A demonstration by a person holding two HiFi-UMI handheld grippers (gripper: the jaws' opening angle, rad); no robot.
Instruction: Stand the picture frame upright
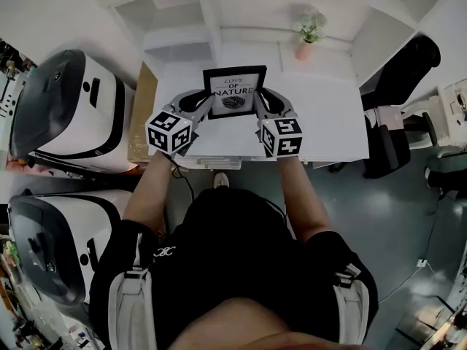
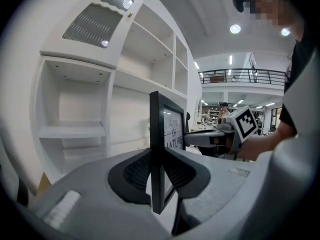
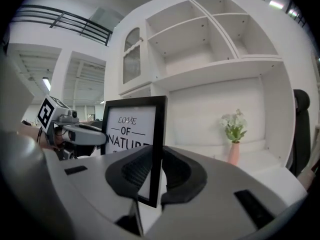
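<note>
A black picture frame (image 1: 234, 90) with a white print reading "LOVE OF NATURE" is held upright over the white desk (image 1: 328, 122), facing the person. My left gripper (image 1: 209, 106) is shut on the frame's left edge (image 2: 157, 149), and my right gripper (image 1: 257, 106) is shut on its right edge (image 3: 159, 144). In both gripper views the black pads press the frame's side bar from both sides. The frame's lower edge hangs just below the jaws (image 3: 145, 200). Whether it touches the desk is hidden.
White shelving (image 1: 197, 20) rises behind the desk. A pink vase with pale flowers (image 1: 306, 39) stands at the back right of the desk. A black office chair (image 1: 398, 86) stands to the right. White and black machines (image 1: 69, 111) stand on the left, beside a brown board (image 1: 142, 115).
</note>
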